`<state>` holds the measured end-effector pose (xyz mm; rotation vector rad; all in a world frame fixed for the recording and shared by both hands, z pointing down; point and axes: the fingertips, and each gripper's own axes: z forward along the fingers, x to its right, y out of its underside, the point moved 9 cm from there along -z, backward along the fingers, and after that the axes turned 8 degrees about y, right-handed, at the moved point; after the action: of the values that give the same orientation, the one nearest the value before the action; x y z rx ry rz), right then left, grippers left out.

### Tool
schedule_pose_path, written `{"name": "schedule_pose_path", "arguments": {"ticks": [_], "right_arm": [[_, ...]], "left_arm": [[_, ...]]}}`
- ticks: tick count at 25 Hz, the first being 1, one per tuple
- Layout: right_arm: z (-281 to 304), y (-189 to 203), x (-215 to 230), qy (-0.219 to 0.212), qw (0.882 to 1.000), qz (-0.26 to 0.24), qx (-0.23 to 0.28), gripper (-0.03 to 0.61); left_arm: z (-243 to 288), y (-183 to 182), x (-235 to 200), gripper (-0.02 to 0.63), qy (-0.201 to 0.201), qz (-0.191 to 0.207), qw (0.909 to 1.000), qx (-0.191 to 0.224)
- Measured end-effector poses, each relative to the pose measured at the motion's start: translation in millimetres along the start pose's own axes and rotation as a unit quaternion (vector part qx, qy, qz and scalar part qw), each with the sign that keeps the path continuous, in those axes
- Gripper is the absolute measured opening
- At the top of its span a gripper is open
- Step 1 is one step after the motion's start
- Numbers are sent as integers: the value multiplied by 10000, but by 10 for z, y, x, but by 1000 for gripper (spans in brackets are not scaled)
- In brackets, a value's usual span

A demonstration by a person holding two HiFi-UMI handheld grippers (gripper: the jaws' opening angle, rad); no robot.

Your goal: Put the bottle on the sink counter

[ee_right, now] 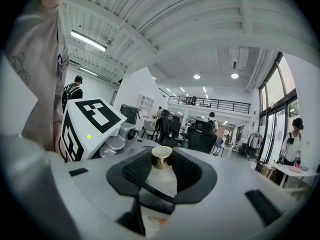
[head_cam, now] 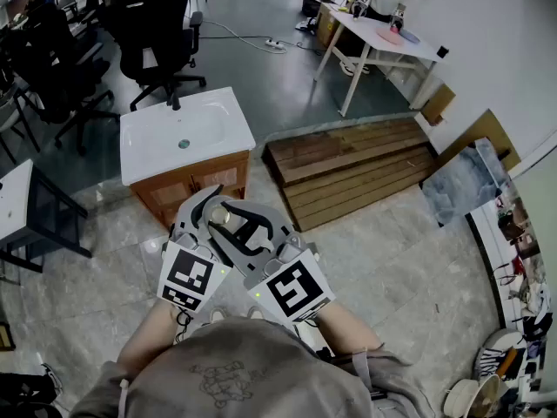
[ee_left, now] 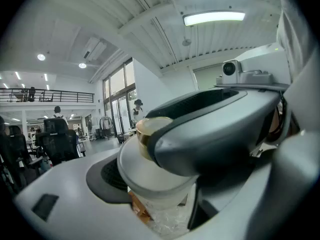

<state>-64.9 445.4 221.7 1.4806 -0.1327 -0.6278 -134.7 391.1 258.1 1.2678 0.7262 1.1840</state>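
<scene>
Not placed yet: the bottle (ee_right: 161,176) is in the air, well apart from the sink bench (head_cam: 139,159), its neck pinched in the right tongs (ee_right: 162,160). The left tongs (ee_left: 135,154) stand spread around it, apparently not pressing. Carrying it over and setting it down remain

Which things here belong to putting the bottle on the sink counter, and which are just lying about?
Job in hand:
bottle
right claw, shut on the bottle
left claw
sink counter on its cabinet

Lying about:
pallets
office chair
white table
power strip
</scene>
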Motion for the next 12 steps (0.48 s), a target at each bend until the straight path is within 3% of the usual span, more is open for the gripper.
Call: {"name": "schedule_pose_path", "arguments": {"ticks": [12], "right_arm": [[-12,85,114,-38,9999,96,55,132]], "left_arm": [[124,8,4,328,-57,-22,10000,-68]]}}
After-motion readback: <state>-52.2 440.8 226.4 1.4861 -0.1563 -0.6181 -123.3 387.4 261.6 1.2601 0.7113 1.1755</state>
